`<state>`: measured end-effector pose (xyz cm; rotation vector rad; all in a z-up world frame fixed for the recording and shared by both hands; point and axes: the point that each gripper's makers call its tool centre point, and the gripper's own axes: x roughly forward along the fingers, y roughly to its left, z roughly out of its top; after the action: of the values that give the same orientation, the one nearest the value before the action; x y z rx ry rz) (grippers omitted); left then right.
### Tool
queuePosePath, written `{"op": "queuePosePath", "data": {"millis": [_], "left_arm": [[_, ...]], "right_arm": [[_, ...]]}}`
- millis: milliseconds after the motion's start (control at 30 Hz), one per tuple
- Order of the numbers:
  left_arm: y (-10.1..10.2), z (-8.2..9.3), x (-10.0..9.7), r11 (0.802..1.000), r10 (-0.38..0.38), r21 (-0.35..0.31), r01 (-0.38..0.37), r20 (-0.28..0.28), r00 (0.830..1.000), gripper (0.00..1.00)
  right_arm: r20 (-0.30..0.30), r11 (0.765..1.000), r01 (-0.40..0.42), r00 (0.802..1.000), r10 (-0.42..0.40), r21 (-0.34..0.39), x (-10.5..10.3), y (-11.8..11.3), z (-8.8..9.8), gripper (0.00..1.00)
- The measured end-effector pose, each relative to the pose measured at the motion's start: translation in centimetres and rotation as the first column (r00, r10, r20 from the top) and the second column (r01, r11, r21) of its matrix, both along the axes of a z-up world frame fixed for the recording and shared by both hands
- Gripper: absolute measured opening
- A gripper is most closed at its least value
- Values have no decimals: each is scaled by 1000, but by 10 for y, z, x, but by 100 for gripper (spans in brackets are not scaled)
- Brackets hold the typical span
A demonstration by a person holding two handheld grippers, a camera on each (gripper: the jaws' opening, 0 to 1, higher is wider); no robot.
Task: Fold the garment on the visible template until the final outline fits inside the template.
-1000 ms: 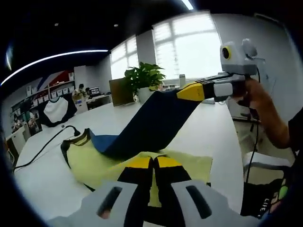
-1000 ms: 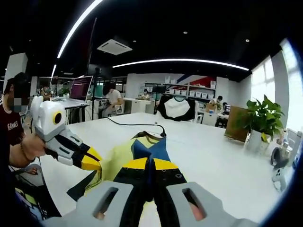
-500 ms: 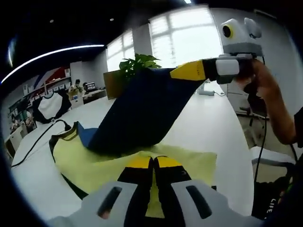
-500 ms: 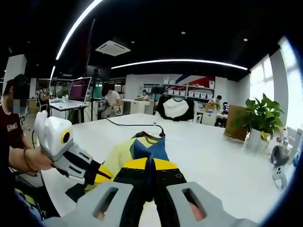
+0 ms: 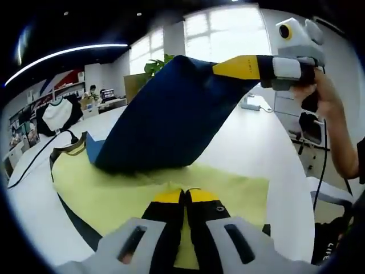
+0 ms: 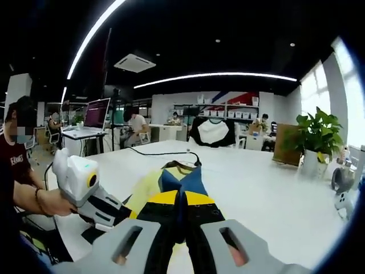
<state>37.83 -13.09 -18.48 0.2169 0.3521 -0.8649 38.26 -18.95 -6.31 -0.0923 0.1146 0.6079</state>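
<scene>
A yellow and navy garment lies on the white table (image 5: 259, 145). Its yellow part (image 5: 120, 188) is spread flat over a dark template edge (image 5: 77, 218). My left gripper (image 5: 183, 196) is shut on the yellow hem nearest me. The navy part (image 5: 165, 114) is lifted into a high arch, with my right gripper (image 5: 227, 68) shut on its corner at the upper right. In the right gripper view, my right gripper (image 6: 181, 197) pinches navy cloth, and the garment (image 6: 171, 178) runs away beyond it. The left gripper (image 6: 126, 212) sits low at the left, held by a hand.
A black cable (image 5: 34, 162) trails across the table at the left. A potted plant (image 6: 318, 134) stands at the far right. A person (image 6: 17, 157) stands at the table's left edge. The table's rim (image 5: 305, 188) lies close on the right.
My right gripper has carried the navy part higher and further over the yellow part, so the arch is larger. My left gripper has sunk lower toward the table, still holding the hem.
</scene>
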Motion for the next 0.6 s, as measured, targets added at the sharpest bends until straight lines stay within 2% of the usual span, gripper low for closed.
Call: {"op": "queuePosePath", "data": {"millis": [33, 67, 100, 133, 167, 267, 300, 367, 433, 467, 533, 600], "left_arm": [[0, 0, 0, 1000, 0, -4, 0, -1, 1000, 2], [0, 0, 1, 1000, 3, -9, -3, -5, 1000, 2], [-1, 0, 1, 1000, 2, -10, -2, -5, 1000, 2], [-1, -1, 1, 1000, 1, -10, -1, -3, 1000, 2], [-2, -1, 1, 1000, -4, -15, 4, 0, 1000, 2], [-1, 0, 2, 999, -11, -46, 11, -5, 1000, 3], [-1, 0, 3, 999, -11, -51, 11, -7, 1000, 4], [-1, 0, 3, 998, -17, -65, 16, -5, 1000, 13], [1, 2, 2, 998, -7, -65, 7, 4, 1000, 29], [3, 3, 0, 998, -5, -62, 6, 14, 1000, 34], [6, 2, -5, 998, -24, -49, 26, 39, 999, 39], [9, 3, -12, 997, -37, -61, 39, 30, 999, 39]], "right_arm": [[11, 1000, 3, 1000, -3, 0, 0, -1, 1, 0], [44, 999, -15, 999, 14, 31, -1, 2, 7, 0], [51, 997, -32, 998, 28, 67, -2, 5, 10, 0], [29, 992, -57, 998, 54, 112, -5, 10, 10, 0], [0, 990, -66, 998, 67, 127, -6, 12, 8, 0], [8, 992, -38, 999, 37, 124, 0, 5, 11, 0], [-6, 988, -32, 999, 34, 150, 2, 2, 13, 0], [-24, 984, -44, 999, 49, 171, 3, 2, 13, 0], [-24, 985, -44, 999, 49, 169, 4, 1, 13, 0], [-27, 985, -45, 998, 50, 165, 3, 2, 12, 0], [-37, 984, -49, 998, 56, 172, 3, 2, 11, 0], [-46, 983, -46, 997, 55, 175, 3, 1, 9, 0]]}}
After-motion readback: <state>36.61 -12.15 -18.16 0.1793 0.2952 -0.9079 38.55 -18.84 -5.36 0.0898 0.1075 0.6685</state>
